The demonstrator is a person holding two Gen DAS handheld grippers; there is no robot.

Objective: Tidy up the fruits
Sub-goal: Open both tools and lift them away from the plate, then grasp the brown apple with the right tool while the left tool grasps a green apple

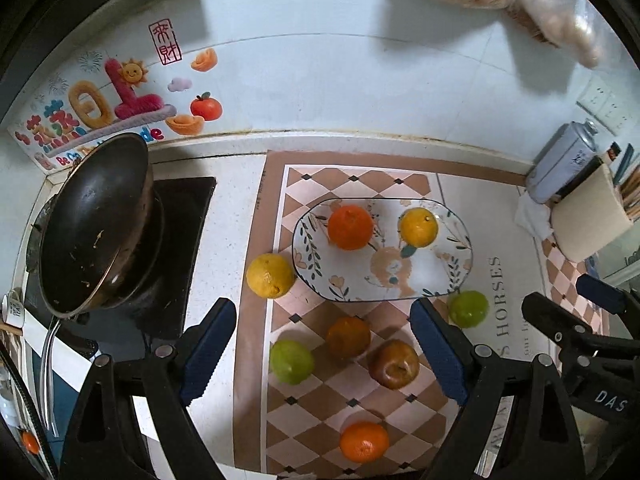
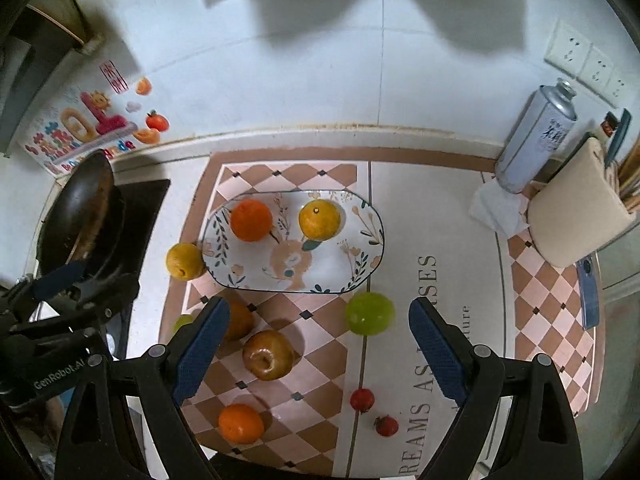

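Observation:
An oval floral plate (image 1: 420, 284) (image 2: 332, 272) lies on a checkered mat and holds an orange (image 1: 350, 227) (image 2: 251, 220) and a yellow citrus (image 1: 419, 227) (image 2: 320, 220). Another yellow fruit (image 1: 270, 276) (image 2: 185, 261) touches the plate's left rim. In front of the plate lie two green fruits (image 1: 291, 361) (image 1: 468, 309) (image 2: 370, 314), a darker orange (image 1: 348, 337), a brown apple (image 1: 394, 364) (image 2: 268, 355), an orange (image 1: 364, 441) (image 2: 241, 423) and two small red fruits (image 2: 362, 400) (image 2: 386, 426). My left gripper (image 1: 324, 356) and right gripper (image 2: 316, 354) hang open above the loose fruit, holding nothing.
A dark wok (image 1: 92, 228) (image 2: 76, 220) sits on the stove at the left. A spray can (image 1: 560, 164) (image 2: 534, 140), a crumpled tissue (image 2: 496, 208) and a beige holder (image 2: 576, 216) stand at the right. A tiled wall with a sticker (image 1: 112, 100) closes the back.

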